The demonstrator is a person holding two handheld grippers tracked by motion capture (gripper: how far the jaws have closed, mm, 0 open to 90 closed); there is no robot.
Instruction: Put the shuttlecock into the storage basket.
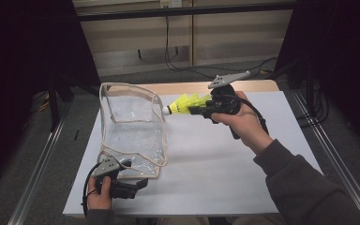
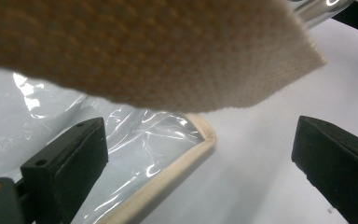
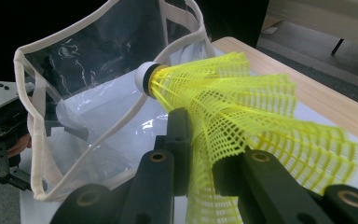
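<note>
The step in hand looks like loading: the right tool (image 1: 198, 110) pinches the skirt of one yellow mesh plastic shuttlecock (image 1: 183, 104), white cork foremost, held in the air just beside the upper rim of the single clear plastic pouch with beige fabric trim (image 1: 132, 123), which stands on the white bench (image 1: 225, 159). The left tool (image 1: 136, 185), jaws spread and gripping nothing, rests at the pouch's near corner. Next, the cork probably needs steering over the rim and into the opening before release.
</note>
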